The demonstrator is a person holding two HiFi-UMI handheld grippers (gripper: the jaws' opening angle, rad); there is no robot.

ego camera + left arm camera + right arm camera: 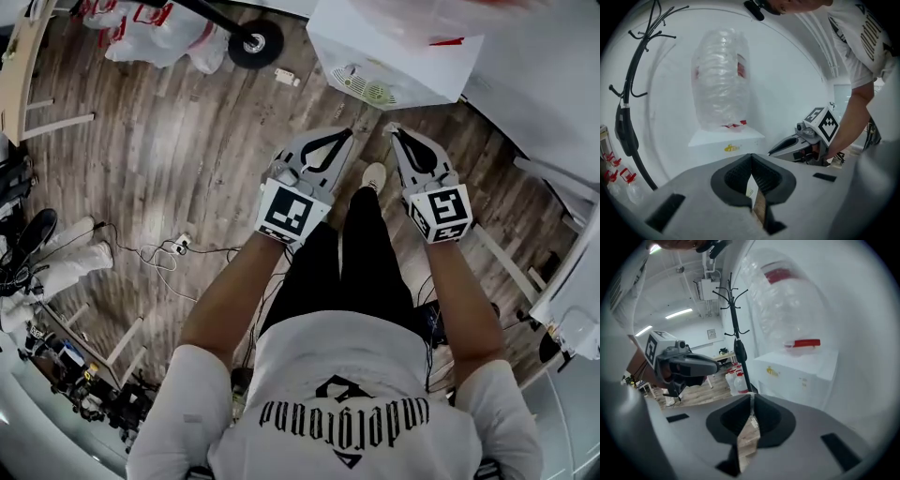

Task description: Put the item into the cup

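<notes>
No cup and no item shows in any view. I hold both grippers out in front of my body, above the wooden floor (187, 159). My left gripper (347, 132) points forward, its fingertips meeting with nothing between them; its own view shows the jaws (751, 155) touching at the tip. My right gripper (391, 128) is beside it, an arm's width to the right, tips together and empty (751, 395). Each gripper appears in the other's view: the right gripper (770, 153) and the left gripper (715, 365).
A white box (394, 52) stands just ahead, with a clear plastic bag (721, 79) on top. A black coat rack (736, 319) stands beside it, with bottles (736, 380) at its foot. Cables (159, 253) lie on the floor at left. A black round base (255, 42) sits far ahead.
</notes>
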